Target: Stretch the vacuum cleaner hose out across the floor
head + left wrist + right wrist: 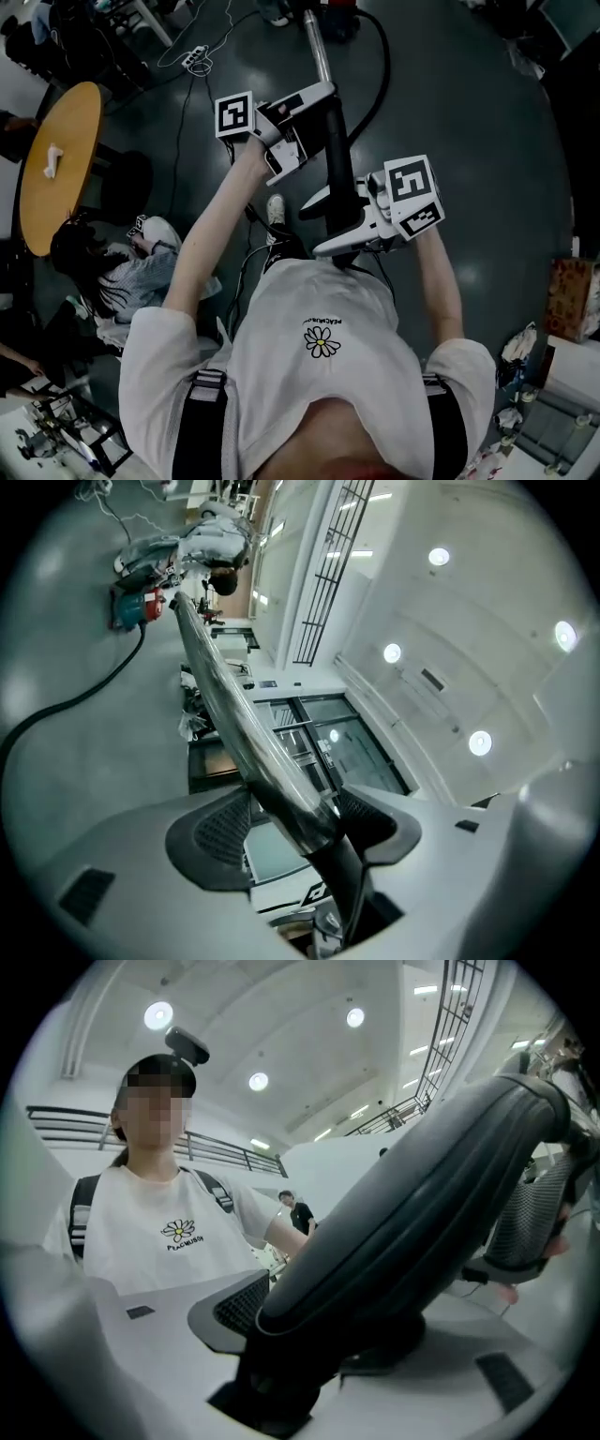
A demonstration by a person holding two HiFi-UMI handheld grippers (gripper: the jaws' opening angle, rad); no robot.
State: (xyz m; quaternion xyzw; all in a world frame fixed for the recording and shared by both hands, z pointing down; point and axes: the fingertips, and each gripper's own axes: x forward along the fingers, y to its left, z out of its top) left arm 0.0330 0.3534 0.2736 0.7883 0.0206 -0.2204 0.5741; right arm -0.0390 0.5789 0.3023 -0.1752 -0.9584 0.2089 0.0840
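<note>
Left gripper [291,822], at the bottom of its own view, stands wide around the vacuum's metal tube [225,696]. We see a gap at one pad, so it cradles the tube without clamping it. Right gripper [328,1326] is closed on the thick dark handle [403,1194]. In the head view the black hose [385,66] bends in an arc at upper centre, from the top edge down toward the handle, and is not yet laid straight.

We judge the loose left hold to be the main risk: the tube could slide or swing, leaving all the weight on the right grip. A pull might also drag the cleaner body [131,607] instead of unbending the hose. It could also snag the power strip [195,58] at upper left, near a person seated on the floor [112,272].

Writing: the white shirt [159,1232] shows a daisy over a word starting "PEAC"; we cannot read the rest. The marker cubes [234,114] carry only black-and-white patterns.
</note>
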